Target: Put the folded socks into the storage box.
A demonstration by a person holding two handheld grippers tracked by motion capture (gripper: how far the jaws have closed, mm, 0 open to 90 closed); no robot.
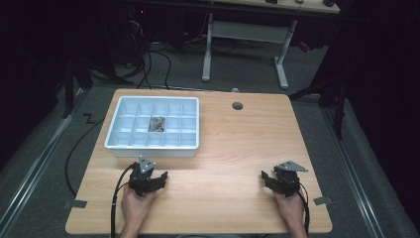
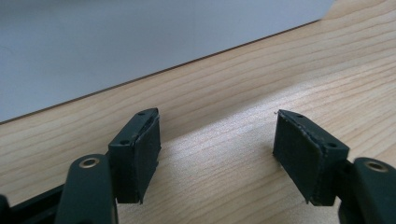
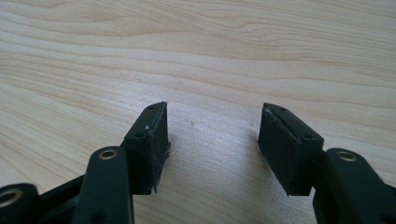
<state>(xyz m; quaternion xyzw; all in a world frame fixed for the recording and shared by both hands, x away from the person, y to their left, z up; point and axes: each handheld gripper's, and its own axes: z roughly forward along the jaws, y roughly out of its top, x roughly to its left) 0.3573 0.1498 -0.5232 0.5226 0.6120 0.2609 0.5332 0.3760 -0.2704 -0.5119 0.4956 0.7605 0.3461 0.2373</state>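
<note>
A white tray (image 1: 118,140) divided into several compartments stands on the left rear of the wooden table (image 1: 237,148). A small grey object (image 1: 157,124) lies in one of its middle compartments. My left gripper (image 1: 150,170) rests low on the table just in front of the tray, open. In the left gripper view, the left gripper (image 2: 217,135) has only bare wood between its pads, and the tray's white wall (image 2: 140,42) is close ahead. My right gripper (image 1: 271,172) sits at the front right, open. In the right gripper view, the right gripper (image 3: 212,135) is over bare wood.
A round cable hole (image 1: 237,105) is in the table near its far edge. Grey tape tabs (image 1: 75,204) mark the front corners. Beyond the table are a dark floor, cables and a white desk frame (image 1: 245,44).
</note>
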